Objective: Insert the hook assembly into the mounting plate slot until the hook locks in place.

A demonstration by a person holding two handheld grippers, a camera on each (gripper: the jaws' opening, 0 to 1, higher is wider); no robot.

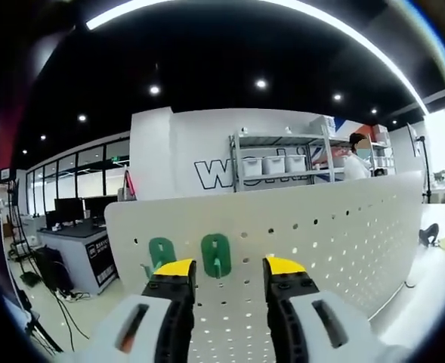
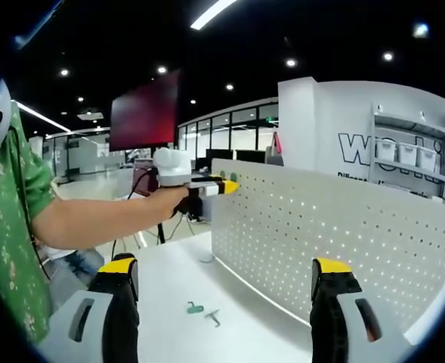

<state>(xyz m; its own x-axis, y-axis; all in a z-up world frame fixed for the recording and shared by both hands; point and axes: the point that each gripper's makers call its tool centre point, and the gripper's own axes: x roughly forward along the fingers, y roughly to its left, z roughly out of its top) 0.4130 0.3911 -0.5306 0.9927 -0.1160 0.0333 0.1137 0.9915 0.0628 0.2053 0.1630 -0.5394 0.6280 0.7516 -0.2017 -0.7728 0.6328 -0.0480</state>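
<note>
In the left gripper view, the left gripper (image 1: 230, 270) stands close to a white perforated mounting plate (image 1: 335, 234), its two yellow-tipped fingers (image 1: 174, 269) set a moderate gap apart with nothing held between them. Between the fingertips, just beyond them on the plate's face, sits a green hook (image 1: 215, 255); a second green hook (image 1: 161, 252) hangs on the plate just left of the left finger (both look seated in the holes, though the fit itself is too small to judge).

In the right gripper view, the right gripper (image 2: 226, 276) hangs over the white table (image 2: 169, 283) with its fingers spread wide and empty. Between them, nearer the left finger, two small loose green hook pieces (image 2: 203, 313) lie on the table, close to the plate's foot. Beyond the fingers, a person's bare forearm (image 2: 105, 219) reaches across to the plate's upper left edge.
</note>
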